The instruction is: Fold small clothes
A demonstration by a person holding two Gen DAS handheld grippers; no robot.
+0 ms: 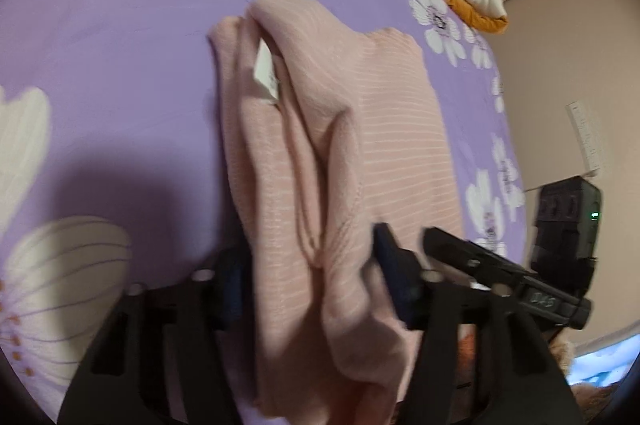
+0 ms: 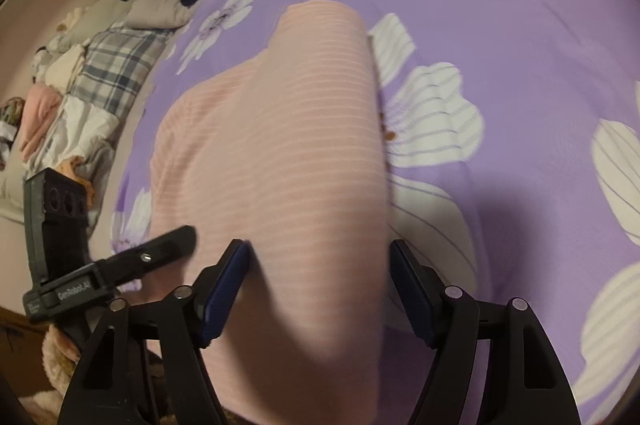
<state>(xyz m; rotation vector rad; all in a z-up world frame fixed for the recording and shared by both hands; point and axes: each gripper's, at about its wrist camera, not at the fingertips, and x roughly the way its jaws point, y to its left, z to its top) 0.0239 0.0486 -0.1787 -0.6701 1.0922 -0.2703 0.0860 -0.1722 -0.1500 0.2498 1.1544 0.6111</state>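
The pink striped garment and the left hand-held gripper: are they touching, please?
Touching. The left wrist view shows the pink striped garment bunched between the fingers of the left hand-held gripper, its folds pressed against both pads.

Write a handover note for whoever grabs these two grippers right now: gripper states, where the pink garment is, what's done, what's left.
Left gripper: fingers either side of a bunched pink white-striped knit garment; grip unclear through blur.
Right gripper: open, fingers straddling the same garment's smooth side, not pressing it.
The garment lies on the purple flowered bedsheet, partly folded lengthwise, with a white label showing in the crease.
Done: first fold begun.
Left: flatten the bunched layers, finish folding, probably set it aside with the other clothes.
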